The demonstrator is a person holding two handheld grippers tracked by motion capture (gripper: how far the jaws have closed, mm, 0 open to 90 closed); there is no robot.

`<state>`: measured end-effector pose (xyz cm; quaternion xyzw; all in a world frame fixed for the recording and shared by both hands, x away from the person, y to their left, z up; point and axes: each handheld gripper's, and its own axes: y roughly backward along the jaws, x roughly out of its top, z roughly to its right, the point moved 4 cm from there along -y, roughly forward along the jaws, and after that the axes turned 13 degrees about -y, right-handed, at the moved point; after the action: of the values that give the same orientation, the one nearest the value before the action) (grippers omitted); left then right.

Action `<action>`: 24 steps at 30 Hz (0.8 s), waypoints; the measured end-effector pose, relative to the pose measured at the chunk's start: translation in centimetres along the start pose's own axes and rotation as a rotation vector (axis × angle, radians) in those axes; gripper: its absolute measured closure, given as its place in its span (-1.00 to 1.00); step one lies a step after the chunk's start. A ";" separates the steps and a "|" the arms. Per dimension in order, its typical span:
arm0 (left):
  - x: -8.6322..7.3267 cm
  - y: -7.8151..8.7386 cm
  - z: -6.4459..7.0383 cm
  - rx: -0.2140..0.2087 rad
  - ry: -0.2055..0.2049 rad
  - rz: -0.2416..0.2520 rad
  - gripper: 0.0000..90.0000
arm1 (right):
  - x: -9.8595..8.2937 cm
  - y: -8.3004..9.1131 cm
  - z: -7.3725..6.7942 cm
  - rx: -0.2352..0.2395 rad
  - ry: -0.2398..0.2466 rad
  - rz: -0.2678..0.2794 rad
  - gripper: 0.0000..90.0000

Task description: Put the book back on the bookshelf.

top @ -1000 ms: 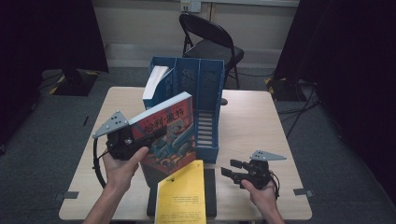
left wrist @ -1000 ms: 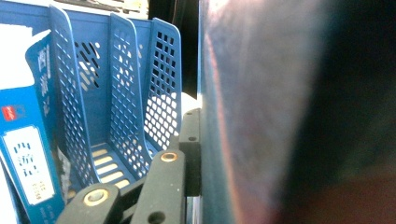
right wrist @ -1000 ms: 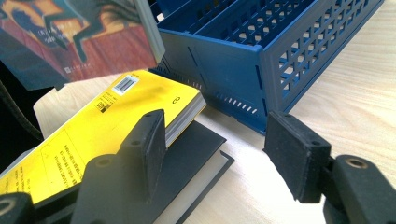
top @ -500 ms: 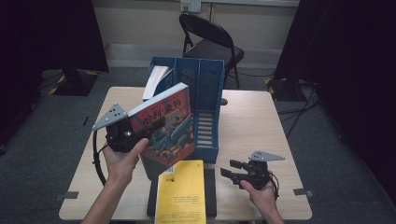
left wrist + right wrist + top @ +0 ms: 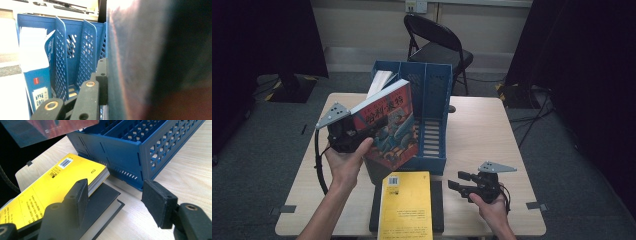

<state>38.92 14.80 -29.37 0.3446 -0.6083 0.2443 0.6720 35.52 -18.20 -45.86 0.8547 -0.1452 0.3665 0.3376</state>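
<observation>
Table [image 5: 492, 130] bears one rack [image 5: 432, 95], four books [image 5: 406, 205].

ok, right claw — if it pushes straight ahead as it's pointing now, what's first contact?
Probably the blue file rack: the open right claw aims at its lower front corner, apart from it. The yellow book lies close beside one finger, so depth is uncertain.

We see the left gripper [image 5: 354, 131] clamped on a red-covered book [image 5: 389, 125], held tilted just in front of the blue file rack [image 5: 432, 120]. Nearer than the rack, a yellow book [image 5: 406, 205] lies flat; the right gripper [image 5: 462, 181] rests beside it, fingers apart.
</observation>
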 end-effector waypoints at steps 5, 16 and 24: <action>0.1 -1.0 0.0 0.031 -0.014 -0.006 0.65 | 0.0 0.0 0.0 0.000 0.001 -0.001 -0.16; 0.5 -3.1 -0.3 0.050 -0.040 -0.031 0.65 | -0.1 0.0 0.1 -0.007 0.005 -0.006 -0.16; 1.0 -4.7 -0.8 0.070 -0.060 -0.044 0.65 | -0.2 0.0 0.2 -0.013 0.004 -0.009 -0.17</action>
<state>43.13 12.29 -29.21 0.3884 -0.6114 0.2402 0.6462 35.52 -18.36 -46.10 0.8525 -0.1431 0.3658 0.3449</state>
